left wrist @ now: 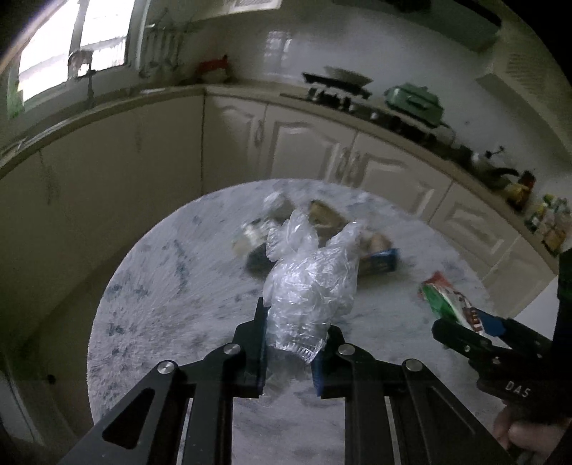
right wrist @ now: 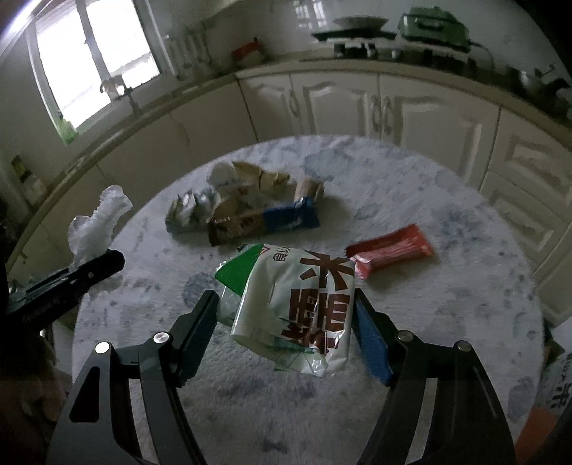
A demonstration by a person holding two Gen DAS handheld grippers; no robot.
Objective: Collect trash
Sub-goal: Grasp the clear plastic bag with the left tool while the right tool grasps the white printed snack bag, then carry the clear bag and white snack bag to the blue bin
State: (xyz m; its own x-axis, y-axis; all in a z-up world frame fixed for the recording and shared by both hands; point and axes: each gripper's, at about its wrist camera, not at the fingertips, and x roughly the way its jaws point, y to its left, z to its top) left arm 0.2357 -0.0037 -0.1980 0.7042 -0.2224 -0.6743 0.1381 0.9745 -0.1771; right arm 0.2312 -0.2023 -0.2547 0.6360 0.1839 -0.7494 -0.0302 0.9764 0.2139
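Observation:
My left gripper is shut on a crumpled clear plastic bag and holds it above the round marble table. It also shows in the right wrist view at the left. My right gripper is shut on a white and green snack packet with brown print, held above the table; that packet shows in the left wrist view at the right. A heap of trash with a blue wrapper lies mid-table. A red wrapper lies to its right.
White kitchen cabinets curve behind the table. The counter holds a stove with a pan, a green pot and bottles. A window is at the left.

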